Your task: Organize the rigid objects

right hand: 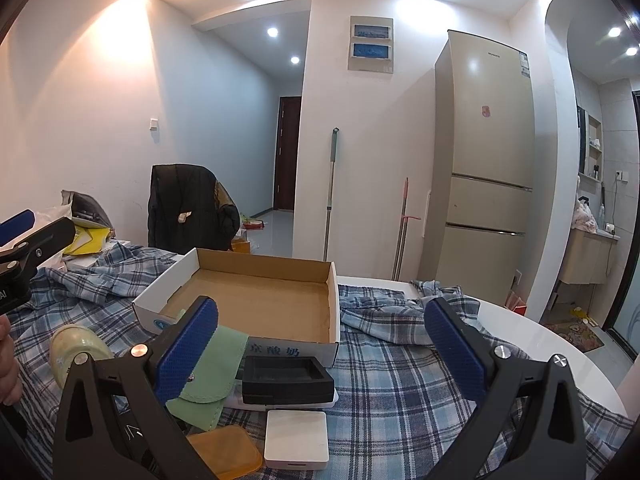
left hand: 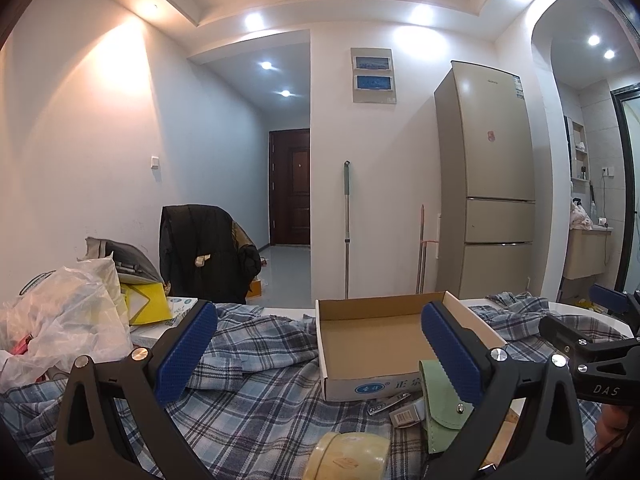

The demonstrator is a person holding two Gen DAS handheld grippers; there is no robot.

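Note:
An open, empty cardboard box (left hand: 372,340) (right hand: 256,300) sits on the plaid cloth. In front of it lie a green pouch (right hand: 212,376) (left hand: 440,408), a black tray (right hand: 288,380), a white square box (right hand: 296,440), an orange block (right hand: 228,452), a yellowish jar (left hand: 348,456) (right hand: 76,348), nail clippers (left hand: 388,402) and a small barcode item (left hand: 406,416). My left gripper (left hand: 320,352) is open and empty above the cloth, left of the box front. My right gripper (right hand: 320,348) is open and empty above the black tray. Each gripper also shows at the edge of the other's view.
Plastic bags (left hand: 60,320), a yellow packet (left hand: 146,304) and a white carton lie at the table's left. A chair with a black jacket (left hand: 208,252) stands behind. A fridge (left hand: 488,184) and mop (left hand: 347,232) stand by the wall. The white table edge (right hand: 540,336) curves at the right.

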